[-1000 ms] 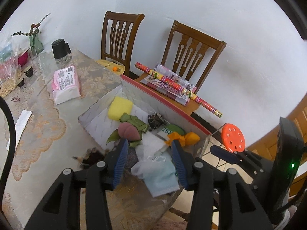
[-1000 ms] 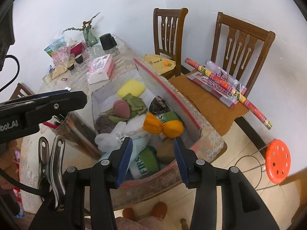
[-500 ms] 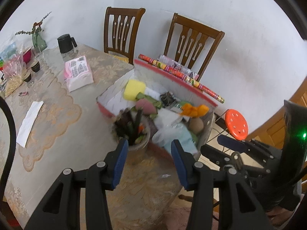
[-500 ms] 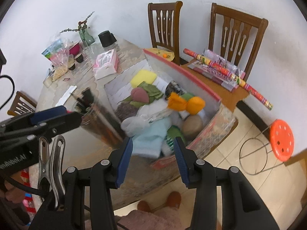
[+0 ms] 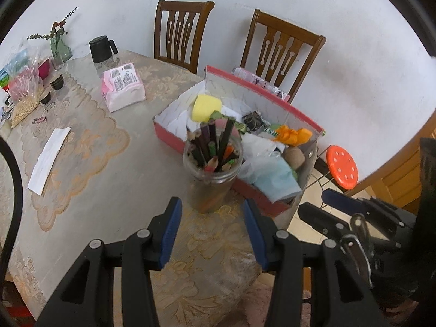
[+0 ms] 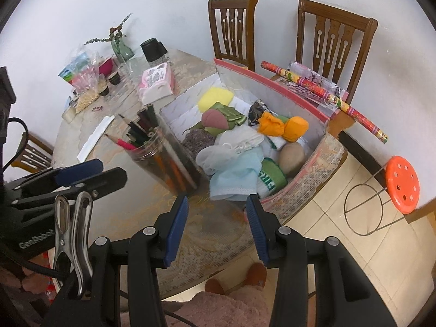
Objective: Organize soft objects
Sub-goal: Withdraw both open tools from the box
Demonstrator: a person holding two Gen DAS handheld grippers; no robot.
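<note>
Blue pads line the two fingers of the left gripper (image 5: 211, 230), and the fingers stand apart with nothing between them. It hangs over the near edge of the table (image 5: 114, 174). The right gripper (image 6: 216, 230) looks the same: fingers apart, nothing held, also above the near edge, close to the near right corner.

Just past the grippers stands a glass jar (image 5: 212, 169) full of pencils. It touches, or nearly touches, the near wall of the red box (image 5: 169, 136). The pencils are hard, so I think the jar stays out of the box on purpose.

The box sits at the right edge of the table. Inside it lie the soft things: a light blue cloth (image 6: 237, 174) nearest, a white cloth (image 6: 239, 141), a tan ball (image 6: 293, 155), an orange cloth (image 6: 283, 126), a pink plush (image 6: 215, 118) with green leaves, and a yellow sponge (image 6: 215, 99) in the far corner. They are piled together, so the tidying looks mostly done.

Farther on the table lies a pink tissue pack (image 5: 122, 87). It looks soft too, so it may belong in the box next. Both grippers are free to fetch it.
</note>
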